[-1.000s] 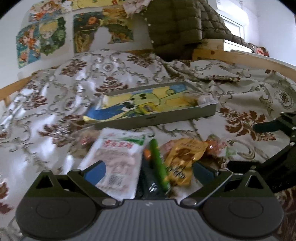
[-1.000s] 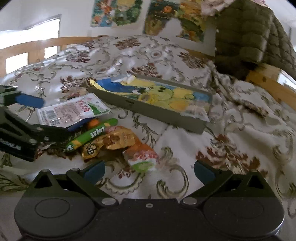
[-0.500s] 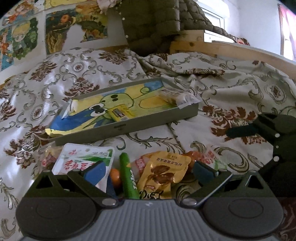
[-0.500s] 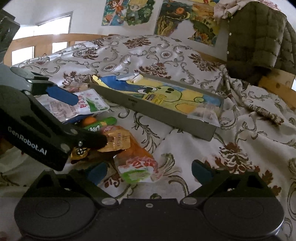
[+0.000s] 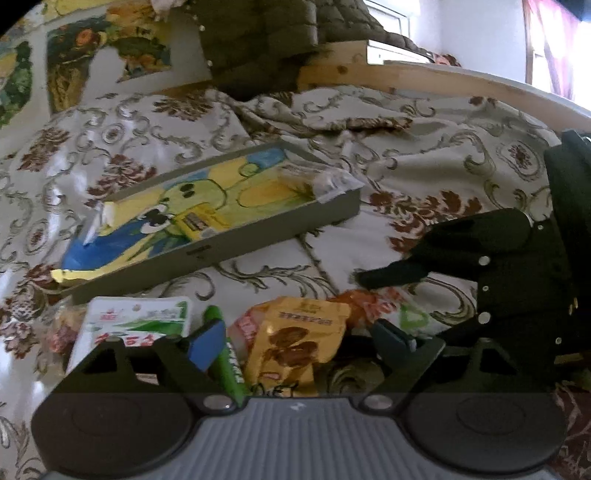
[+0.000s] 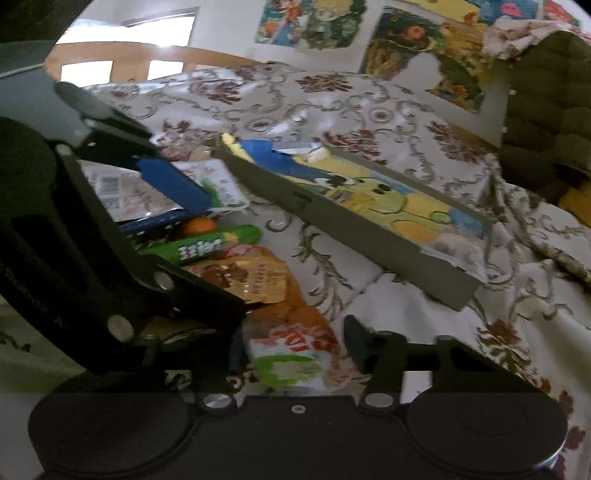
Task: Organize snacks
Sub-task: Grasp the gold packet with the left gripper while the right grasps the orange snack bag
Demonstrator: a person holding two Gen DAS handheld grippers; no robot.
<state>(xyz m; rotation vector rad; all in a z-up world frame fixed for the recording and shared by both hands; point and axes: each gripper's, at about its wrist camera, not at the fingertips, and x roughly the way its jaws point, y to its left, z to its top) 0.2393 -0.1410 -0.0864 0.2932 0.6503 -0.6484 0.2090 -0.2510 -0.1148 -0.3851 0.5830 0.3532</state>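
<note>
Grey shallow box (image 5: pixel 236 254), its floor lined with a yellow, green and blue cartoon print, lay slantwise on the bedspread (image 5: pixel 424 166), with a clear wrapped packet (image 5: pixel 314 181) at its far right corner. Snack pile sat just in front of the box's near long wall. Left gripper (image 5: pixel 295 341) hung low over the pile, jaws spread, holding nothing; yellow-brown pouch (image 5: pixel 295 339) and green stick pack (image 5: pixel 225 354) lay between its fingers. Stick pack's long axis ran from the gripper toward the box. White packet (image 5: pixel 136 321) lay at the pile's left end, an orange-and-white pouch (image 6: pixel 291 350) at its right. Right gripper (image 6: pixel 295 343) was spread around that pouch, not closed on it. Left gripper's dark frame blocked much of the pile in the right wrist view. Bedspread cream with brown florals, rumpled; wooden bed rail (image 5: pixel 443 79) behind, olive quilted jacket (image 5: pixel 258 33) draped there, cartoon posters (image 6: pixel 424 55) on the wall.
</note>
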